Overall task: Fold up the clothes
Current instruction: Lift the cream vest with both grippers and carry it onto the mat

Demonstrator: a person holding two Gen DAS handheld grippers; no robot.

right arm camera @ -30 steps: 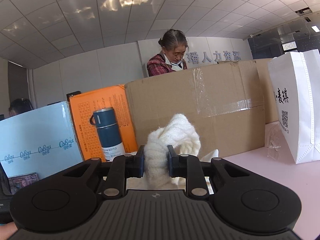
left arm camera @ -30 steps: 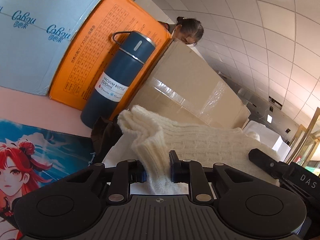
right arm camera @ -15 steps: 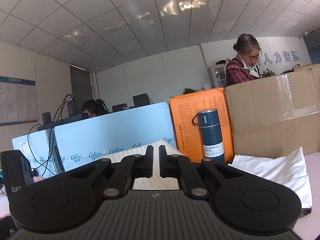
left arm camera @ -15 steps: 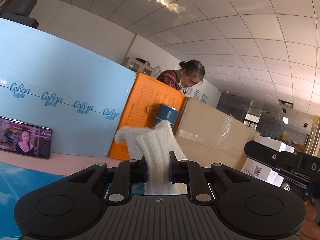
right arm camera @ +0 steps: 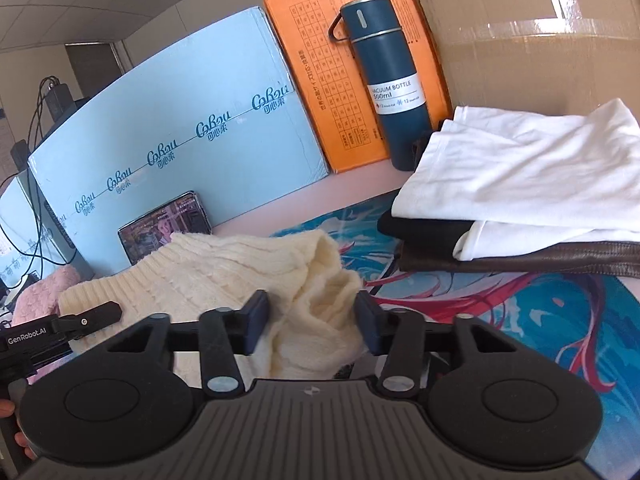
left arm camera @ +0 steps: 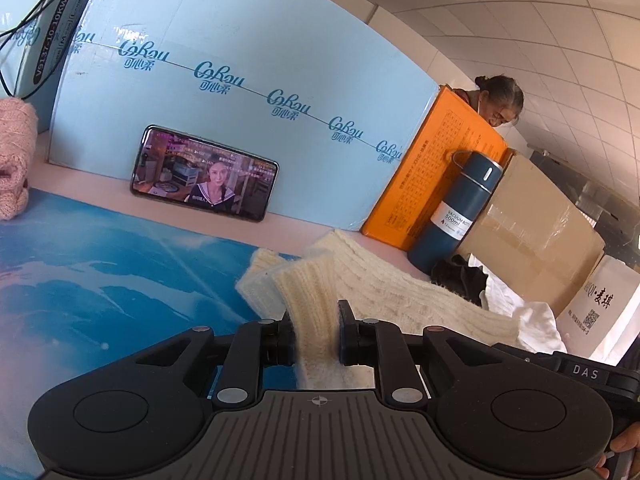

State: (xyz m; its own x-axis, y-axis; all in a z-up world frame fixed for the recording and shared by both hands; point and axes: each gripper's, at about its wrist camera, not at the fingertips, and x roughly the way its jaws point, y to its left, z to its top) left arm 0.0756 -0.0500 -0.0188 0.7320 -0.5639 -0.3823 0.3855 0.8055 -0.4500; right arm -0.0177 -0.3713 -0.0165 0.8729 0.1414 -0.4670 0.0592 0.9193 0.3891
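A cream knitted sweater (left arm camera: 372, 284) lies bunched on the blue printed mat (left arm camera: 100, 280). My left gripper (left arm camera: 314, 334) is shut on a ribbed edge of the sweater, low over the mat. In the right wrist view the sweater (right arm camera: 224, 268) lies in a loose heap. My right gripper (right arm camera: 310, 326) is open, its jaws wide apart over the sweater's folds and holding nothing. The left gripper's body (right arm camera: 60, 330) shows at the left edge of that view.
A stack of folded clothes, white on top (right arm camera: 528, 176), over black and brown, lies on the right. A blue vacuum bottle (right arm camera: 390, 80), an orange box (right arm camera: 344, 92), a light blue box (left arm camera: 240, 92), a phone (left arm camera: 204, 174), a cardboard box (left arm camera: 536, 236) and a pink knit (left arm camera: 14, 160) line the back.
Both grippers came down from raised to the mat with the sweater. My right gripper has opened and let the sweater go. My left gripper still holds its edge.
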